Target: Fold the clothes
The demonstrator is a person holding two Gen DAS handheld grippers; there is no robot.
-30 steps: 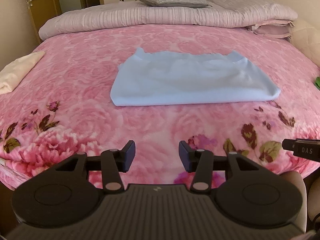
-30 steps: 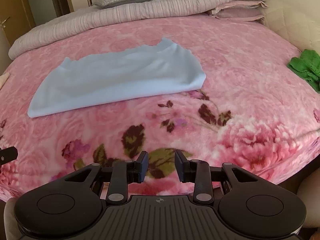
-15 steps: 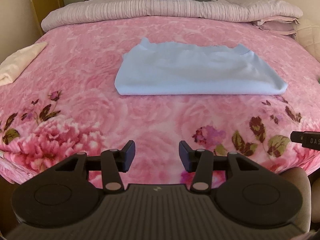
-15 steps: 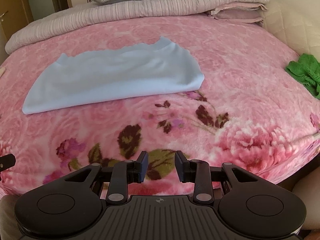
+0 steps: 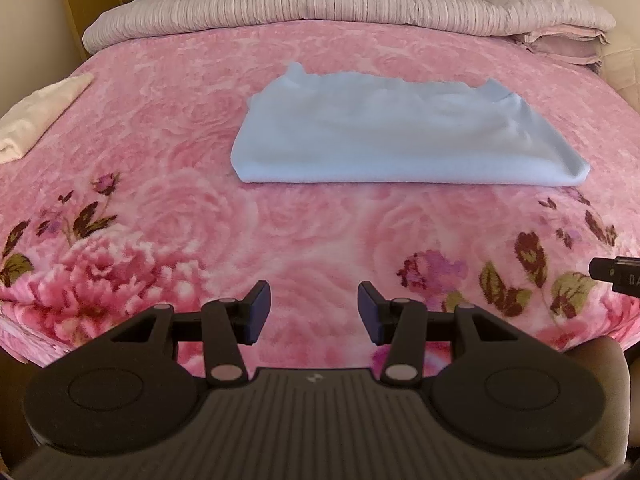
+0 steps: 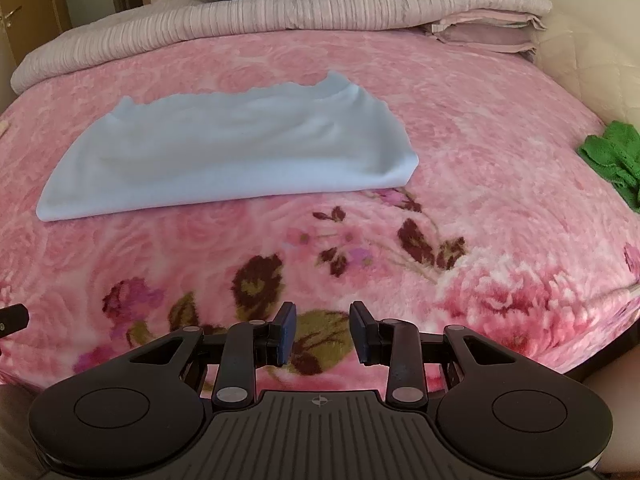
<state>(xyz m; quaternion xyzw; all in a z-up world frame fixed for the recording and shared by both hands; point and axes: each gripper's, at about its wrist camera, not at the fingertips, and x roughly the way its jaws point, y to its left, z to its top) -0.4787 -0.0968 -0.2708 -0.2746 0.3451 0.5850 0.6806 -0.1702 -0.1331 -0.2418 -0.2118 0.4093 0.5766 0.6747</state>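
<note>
A light-blue garment lies doubled over in a flat, wide rectangle at the middle of a bed's pink floral blanket, its folded edge toward the cameras. The left claw and right claw hover near the bed's edge, each with jaws apart and empty, well short of the cloth, likely between folds or finished. A green garment waits at the right

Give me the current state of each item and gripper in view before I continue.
Left gripper: jaws open, empty, above the blanket.
Right gripper: jaws open, empty.
Light blue fleece garment: folded over, lying flat, untouched.
Green knitted garment: crumpled, unfolded, at the right edge.
Cream cloth: folded, at the left edge.
Pink floral blanket: spread over the bed.
</note>
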